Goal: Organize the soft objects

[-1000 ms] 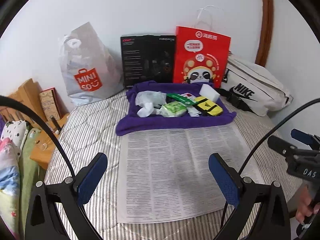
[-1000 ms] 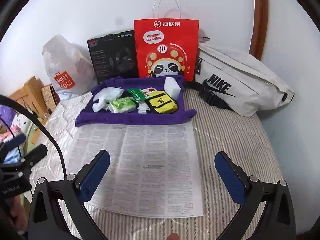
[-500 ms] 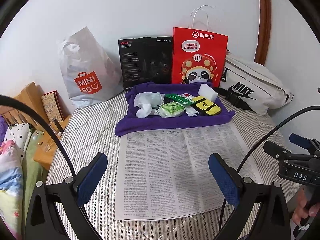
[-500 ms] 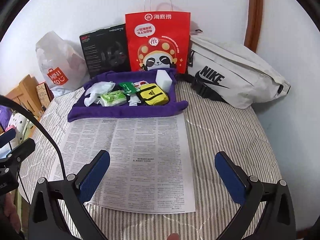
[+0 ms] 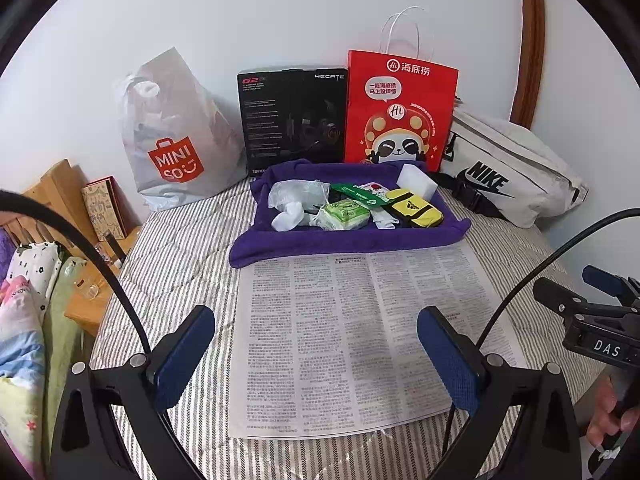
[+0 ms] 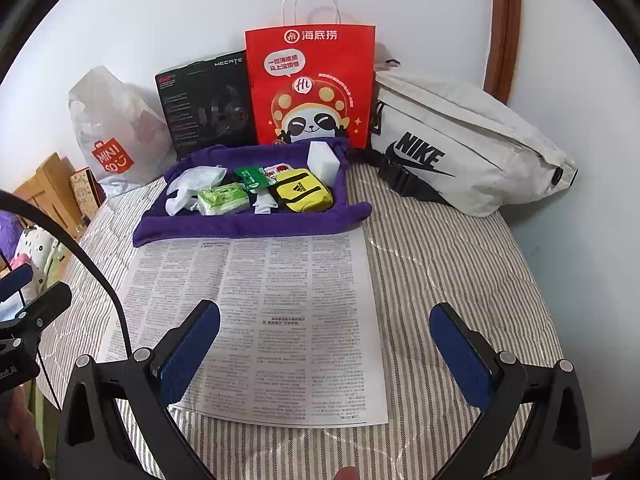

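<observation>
A purple towel (image 5: 344,244) (image 6: 248,226) lies on the striped bed and carries small soft items: a yellow pouch (image 5: 416,210) (image 6: 304,192), a green wipes pack (image 5: 346,214) (image 6: 222,199), a clear plastic bag (image 5: 296,194) (image 6: 196,178), a white sock (image 5: 288,216) and a white sponge block (image 5: 416,178) (image 6: 323,160). A newspaper sheet (image 5: 352,340) (image 6: 260,320) lies in front of the towel. My left gripper (image 5: 316,344) and my right gripper (image 6: 326,340) both hover open over the newspaper, holding nothing.
Against the wall stand a Miniso plastic bag (image 5: 172,140), a black headset box (image 5: 292,116), a red paper bag (image 5: 400,112) and a white Nike waist bag (image 6: 460,144). A wooden nightstand (image 5: 80,240) sits left of the bed. A hand (image 5: 612,412) grips the other tool at right.
Both grippers have risen and pulled back slightly, so the towel and bags sit lower in view. Nothing on the bed has moved, and both grippers stay open.
</observation>
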`<state>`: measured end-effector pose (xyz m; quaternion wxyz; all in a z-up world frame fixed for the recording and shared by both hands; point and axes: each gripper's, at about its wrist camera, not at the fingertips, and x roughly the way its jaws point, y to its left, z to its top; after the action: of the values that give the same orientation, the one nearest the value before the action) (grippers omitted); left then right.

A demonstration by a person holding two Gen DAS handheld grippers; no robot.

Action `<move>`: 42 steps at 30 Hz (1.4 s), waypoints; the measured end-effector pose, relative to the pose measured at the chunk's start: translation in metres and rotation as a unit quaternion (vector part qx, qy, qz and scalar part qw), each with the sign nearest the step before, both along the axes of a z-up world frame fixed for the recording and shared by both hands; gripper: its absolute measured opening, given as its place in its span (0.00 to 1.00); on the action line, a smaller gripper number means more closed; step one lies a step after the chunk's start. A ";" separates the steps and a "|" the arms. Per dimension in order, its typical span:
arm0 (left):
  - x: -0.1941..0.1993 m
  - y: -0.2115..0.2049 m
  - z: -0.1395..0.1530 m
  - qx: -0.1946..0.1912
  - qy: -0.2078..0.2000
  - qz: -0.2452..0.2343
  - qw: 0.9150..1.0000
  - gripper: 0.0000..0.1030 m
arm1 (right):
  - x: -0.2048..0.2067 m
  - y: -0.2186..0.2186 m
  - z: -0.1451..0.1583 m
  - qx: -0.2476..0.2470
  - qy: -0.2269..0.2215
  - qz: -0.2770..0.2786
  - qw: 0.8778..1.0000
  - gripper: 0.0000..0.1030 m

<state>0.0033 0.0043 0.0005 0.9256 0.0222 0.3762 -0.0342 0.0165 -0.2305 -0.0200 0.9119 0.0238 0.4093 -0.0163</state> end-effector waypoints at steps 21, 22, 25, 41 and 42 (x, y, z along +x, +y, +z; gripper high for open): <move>-0.002 0.001 -0.004 0.001 0.006 0.000 1.000 0.99 | -0.005 0.003 0.006 -0.002 -0.008 0.004 1.000 1.00; -0.002 0.000 -0.003 0.002 0.006 0.000 1.000 0.99 | -0.005 0.003 0.006 -0.003 -0.008 0.004 1.000 1.00; -0.002 0.000 -0.003 0.004 0.006 -0.001 1.000 0.99 | -0.006 0.003 0.007 -0.002 -0.009 0.005 1.000 1.00; -0.003 0.000 -0.002 0.004 0.007 -0.001 1.000 0.99 | -0.007 0.002 0.008 -0.002 -0.011 0.005 1.000 1.00; -0.003 0.000 -0.002 0.004 0.006 -0.001 1.000 0.99 | -0.008 0.002 0.009 -0.002 -0.011 0.005 1.000 1.00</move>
<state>0.0004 0.0039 -0.0020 0.9231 0.0264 0.3823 -0.0336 0.0087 -0.2287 -0.0113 0.9165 0.0203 0.3994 -0.0124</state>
